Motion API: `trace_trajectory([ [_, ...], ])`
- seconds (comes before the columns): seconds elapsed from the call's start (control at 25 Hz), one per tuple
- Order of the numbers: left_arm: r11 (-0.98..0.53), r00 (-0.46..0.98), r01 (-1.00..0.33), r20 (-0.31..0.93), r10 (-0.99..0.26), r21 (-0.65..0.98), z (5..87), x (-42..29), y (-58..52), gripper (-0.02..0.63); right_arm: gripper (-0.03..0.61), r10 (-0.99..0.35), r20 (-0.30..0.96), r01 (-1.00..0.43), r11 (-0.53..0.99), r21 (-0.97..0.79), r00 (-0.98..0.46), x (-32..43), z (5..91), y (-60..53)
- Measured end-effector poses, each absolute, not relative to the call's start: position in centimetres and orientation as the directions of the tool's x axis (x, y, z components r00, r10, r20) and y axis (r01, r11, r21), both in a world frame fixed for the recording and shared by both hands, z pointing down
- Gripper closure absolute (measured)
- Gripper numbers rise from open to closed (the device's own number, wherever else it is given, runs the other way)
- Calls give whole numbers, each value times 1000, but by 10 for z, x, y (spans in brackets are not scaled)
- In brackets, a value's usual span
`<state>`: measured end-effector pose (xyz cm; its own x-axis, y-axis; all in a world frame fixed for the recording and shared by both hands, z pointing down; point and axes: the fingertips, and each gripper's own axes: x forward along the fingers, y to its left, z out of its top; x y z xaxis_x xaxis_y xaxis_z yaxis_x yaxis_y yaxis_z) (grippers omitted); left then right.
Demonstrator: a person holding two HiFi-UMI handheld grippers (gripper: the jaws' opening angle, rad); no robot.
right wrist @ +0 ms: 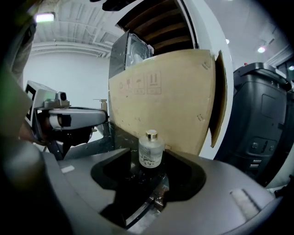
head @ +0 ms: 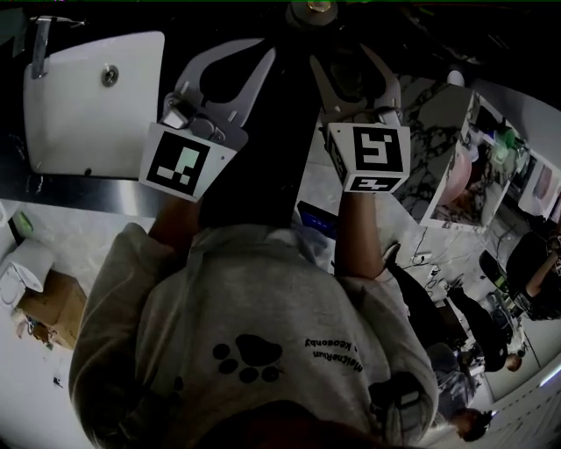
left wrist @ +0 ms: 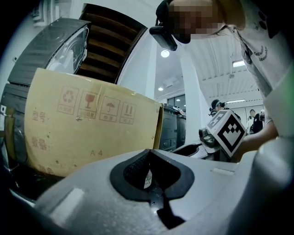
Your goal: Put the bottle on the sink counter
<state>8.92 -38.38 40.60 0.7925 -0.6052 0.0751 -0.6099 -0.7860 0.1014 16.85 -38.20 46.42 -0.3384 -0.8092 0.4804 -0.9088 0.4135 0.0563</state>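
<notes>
A small frosted bottle [right wrist: 151, 149] with a gold cap stands upright on the dark sink counter [right wrist: 117, 137], in front of a cardboard box. My right gripper [right wrist: 149, 161] is open. The bottle stands at the far end of the gap between its jaws, and I see no pad pressing on it. From the head view the gold cap of the bottle [head: 320, 7] shows at the top edge, just beyond my right gripper [head: 351, 61]. My left gripper [head: 230, 61] hovers beside it, shut and empty. Through the slit of my left gripper [left wrist: 149, 170] only a sliver of the label shows.
A white sink basin [head: 96, 96] with a faucet [head: 39, 44] lies left of the grippers. The tall cardboard box [right wrist: 165, 98] stands right behind the bottle. A black machine [right wrist: 262, 124] is to its right. Other people stand at the far right [head: 526, 272].
</notes>
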Motion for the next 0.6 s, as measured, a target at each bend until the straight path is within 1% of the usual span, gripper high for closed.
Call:
trace_trajectory([
  [0.12, -785, 790, -613, 68, -609, 84, 394, 86, -367, 611, 412, -848, 430, -922, 378, 84, -308, 172, 442, -370],
  [0.16, -784, 788, -615, 66, -612, 80, 390, 84, -361, 611, 452, -860, 415, -927, 365, 90, -298, 173, 435, -364],
  [0.2, -782, 786, -619, 64, -615, 76, 386, 82, -355, 611, 507, -869, 402, -931, 353, 95, -289, 174, 428, -358],
  [0.24, -779, 783, -623, 63, -619, 73, 382, 80, -349, 611, 543, -877, 388, -934, 344, 98, -283, 175, 422, -351],
  [0.36, -767, 769, -639, 54, -637, 60, 368, 75, -330, 611, 577, -897, 344, -940, 327, 98, -276, 175, 403, -331],
  [0.6, -746, 747, -664, 20, -664, 44, 336, 66, -288, 611, 577, -932, 260, -952, 288, 105, -253, 179, 366, -285],
])
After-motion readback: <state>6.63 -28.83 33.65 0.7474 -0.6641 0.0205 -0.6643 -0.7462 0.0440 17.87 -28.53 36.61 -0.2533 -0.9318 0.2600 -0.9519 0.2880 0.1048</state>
